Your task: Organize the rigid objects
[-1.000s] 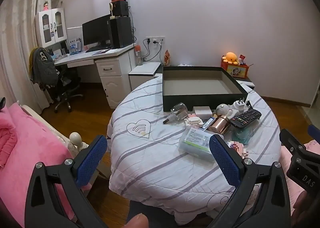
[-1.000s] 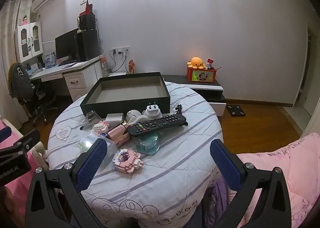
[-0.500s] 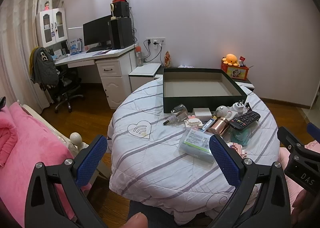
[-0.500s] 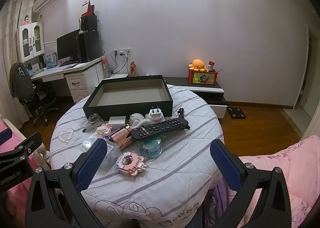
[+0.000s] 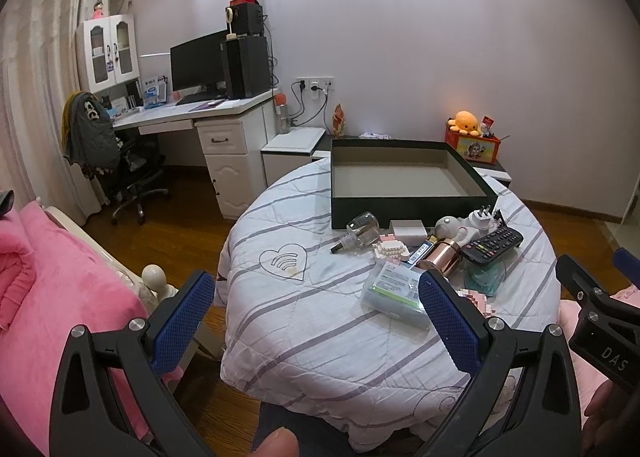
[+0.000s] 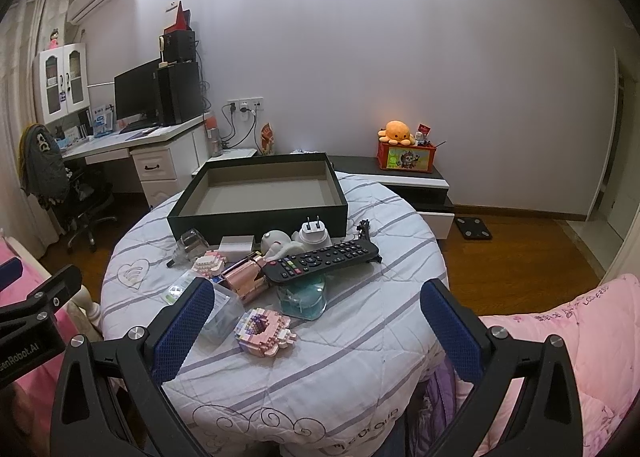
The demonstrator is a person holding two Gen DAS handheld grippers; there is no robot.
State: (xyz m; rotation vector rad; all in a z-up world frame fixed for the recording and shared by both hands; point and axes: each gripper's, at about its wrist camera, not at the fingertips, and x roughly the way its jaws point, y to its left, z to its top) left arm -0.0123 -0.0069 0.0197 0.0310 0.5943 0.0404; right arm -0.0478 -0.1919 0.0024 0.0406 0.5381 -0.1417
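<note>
An empty dark box [image 5: 408,181] [image 6: 260,193] stands at the far side of the round table. In front of it lies a pile: a black remote [image 6: 324,259] [image 5: 492,243], a rose-gold cylinder [image 6: 244,279] [image 5: 440,257], a white plug [image 6: 314,235], a glass bottle [image 5: 358,231], a clear plastic case [image 5: 394,293], a teal holder [image 6: 302,297] and a pink block model [image 6: 264,331]. My left gripper [image 5: 316,317] is open and empty near the table's front edge. My right gripper [image 6: 316,321] is open and empty, just short of the pink model.
The table carries a striped white quilt [image 5: 304,313]. A pink bed [image 5: 60,297] lies to the left, a pink blanket [image 6: 560,337] to the right. A desk with a monitor [image 5: 200,69] and an office chair [image 5: 120,169] stand behind on the left.
Both grippers have drifted slightly closer to the table. Nothing on the table has moved, and both stay open.
</note>
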